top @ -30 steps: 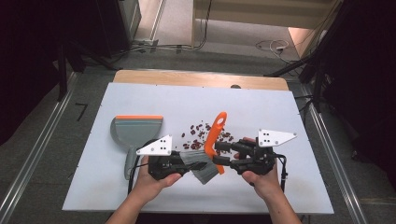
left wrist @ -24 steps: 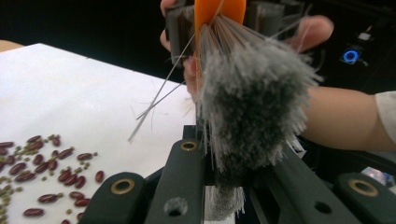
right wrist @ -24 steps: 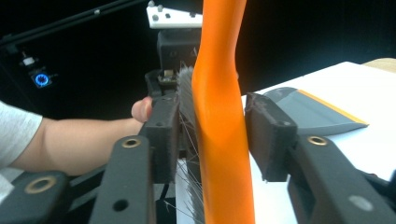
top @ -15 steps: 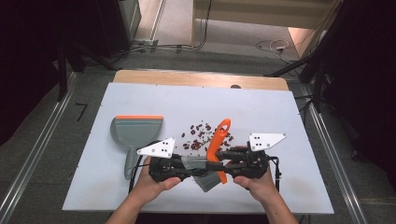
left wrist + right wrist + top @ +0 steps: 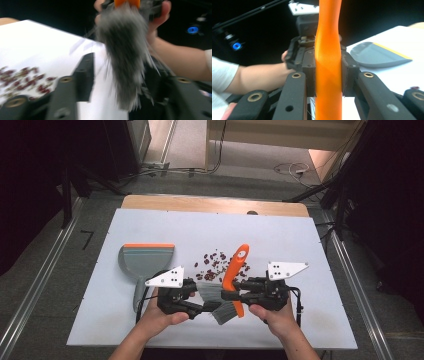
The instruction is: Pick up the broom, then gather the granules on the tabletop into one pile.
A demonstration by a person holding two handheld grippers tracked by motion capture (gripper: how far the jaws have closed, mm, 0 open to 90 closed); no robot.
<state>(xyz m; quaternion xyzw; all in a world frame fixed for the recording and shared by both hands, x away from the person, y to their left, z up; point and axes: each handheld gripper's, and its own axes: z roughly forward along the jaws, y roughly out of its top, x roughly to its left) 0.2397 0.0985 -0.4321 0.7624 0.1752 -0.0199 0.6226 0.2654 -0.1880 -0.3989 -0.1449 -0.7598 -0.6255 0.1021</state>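
free: table far half (image 5: 280, 227) | blocked: beans (image 5: 215, 262), dustpan (image 5: 147, 260) mid-left

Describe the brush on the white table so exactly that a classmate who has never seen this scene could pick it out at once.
Start at the white table and find the scatter of dark red beans near its middle. Just nearer the person, between the two hands, is the brush, clamped in the right tool. Its bright orange handle and grey bristles set it apart from the grey dustpan lying to the left.
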